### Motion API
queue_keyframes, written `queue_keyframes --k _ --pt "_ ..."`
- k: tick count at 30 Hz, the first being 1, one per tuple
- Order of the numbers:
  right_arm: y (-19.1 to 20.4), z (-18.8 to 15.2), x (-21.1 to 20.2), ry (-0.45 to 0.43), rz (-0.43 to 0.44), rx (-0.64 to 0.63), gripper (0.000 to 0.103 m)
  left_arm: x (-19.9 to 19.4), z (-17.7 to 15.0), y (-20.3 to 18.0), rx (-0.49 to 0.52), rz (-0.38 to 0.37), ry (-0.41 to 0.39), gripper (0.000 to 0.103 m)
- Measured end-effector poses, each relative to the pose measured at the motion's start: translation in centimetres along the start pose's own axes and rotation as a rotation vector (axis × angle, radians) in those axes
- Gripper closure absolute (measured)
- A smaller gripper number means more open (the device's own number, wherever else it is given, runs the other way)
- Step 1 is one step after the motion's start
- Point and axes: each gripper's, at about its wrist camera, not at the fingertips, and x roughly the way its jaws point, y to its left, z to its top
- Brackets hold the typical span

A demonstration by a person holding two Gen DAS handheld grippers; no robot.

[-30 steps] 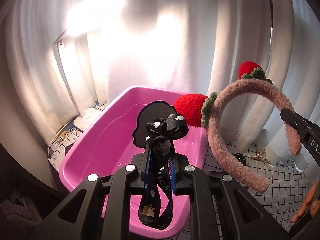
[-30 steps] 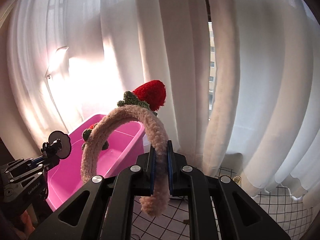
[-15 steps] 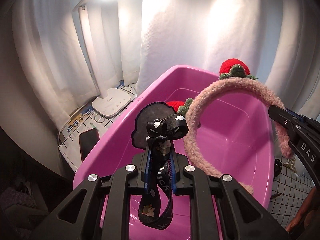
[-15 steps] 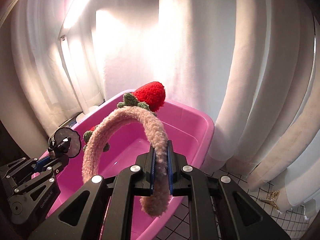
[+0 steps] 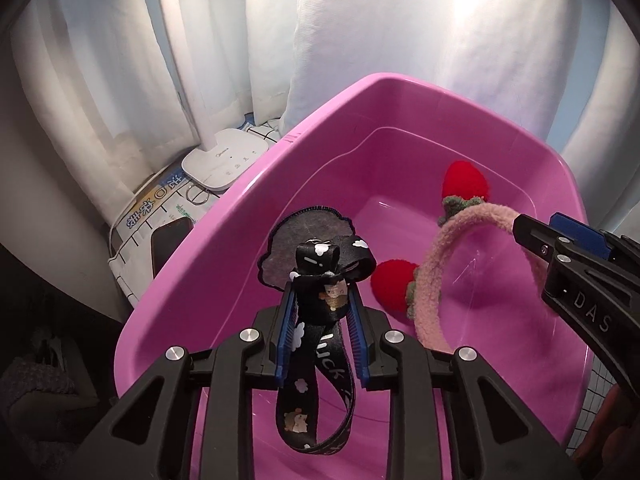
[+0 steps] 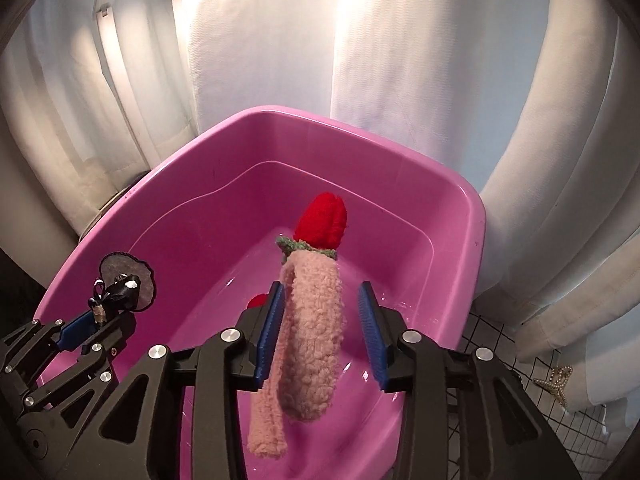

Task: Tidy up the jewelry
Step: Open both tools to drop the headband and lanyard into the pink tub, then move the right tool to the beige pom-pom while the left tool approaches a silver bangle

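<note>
- Over the pink plastic tub (image 6: 476,224), the fuzzy pink headband (image 6: 314,316) with its red strawberry pom-poms (image 6: 322,220) hangs between the blue pads of the right tongs (image 6: 322,334), which stand apart; a gap shows on the right pad's side, and whether the left pad touches the fleece cannot be told.
- Judged from this, the step in hand is the release: the right tongs should stay wide and draw straight back so neither pad snags the fleece, letting the band drop inside the tub's walls rather than across its rim.
- Left tongs (image 5: 322,320) have their pads spread too, with the black printed lanyard (image 5: 320,364) and its dark round felt charm (image 5: 286,248) draped between them, above the tub's near-left part; it looks ready to slip free, so a small tilt forward should drop it clear of the headband (image 5: 430,280).
- Hidden or unclear: what bears the headband's weight, its lower end behind the tongs, and the lanyard's clip.
- Beside the tub, a white lamp base (image 5: 224,158) and a dark phone-like slab (image 5: 172,240) sit on the grid-cloth tabletop (image 6: 492,340); a gold pearl hair claw (image 6: 556,380) lies at the right.
</note>
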Motion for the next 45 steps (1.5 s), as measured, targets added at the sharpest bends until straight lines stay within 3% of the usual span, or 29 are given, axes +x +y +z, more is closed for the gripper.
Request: queue_keyframes --k 1,3,5,18,29,34,37,45 --pt "-0.7 -0.5 -0.2 -0.005 -0.008 0.002 0.043 0.0 0.0 0.0 -0.003 0.006 0.000 0.066" --pt "-0.7 -0.5 -0.6 -0.017 -0.023 -0.007 0.042 -0.3 0.1 0.2 -0.011 0.001 -0.016 0.034" --pt "-0.8 -0.6 -0.8 -0.019 -0.035 -0.014 0.039 -0.9 0.2 0.2 -0.010 0.009 -0.049 0.023" --pt "-1.9 -1.3 -2.3 -0.027 -0.042 0.009 0.038 -1.7 -0.5 0.5 -0.030 0.026 -0.040 0.023" --pt "-2.9 -3.8 -6.4 -0.074 -0.033 0.045 0.038 -6.1 -2.2 -0.5 -0.027 0.005 -0.101 0.022" --pt "-5.5 -6.9 -9.7 -0.101 -0.035 0.105 0.038 -8.8 -3.6 -2.5 -0.002 -0.049 -0.133 0.019" --pt "-7.9 -9.6 -11.8 -0.116 -0.053 0.150 0.038 -10.5 -4.6 -4.4 0.030 -0.107 -0.149 0.013" --pt "-15.4 -18.8 -16.2 -0.081 -0.142 0.300 0.038 -13.1 -8.0 -10.4 0.163 -0.232 -0.155 0.008"
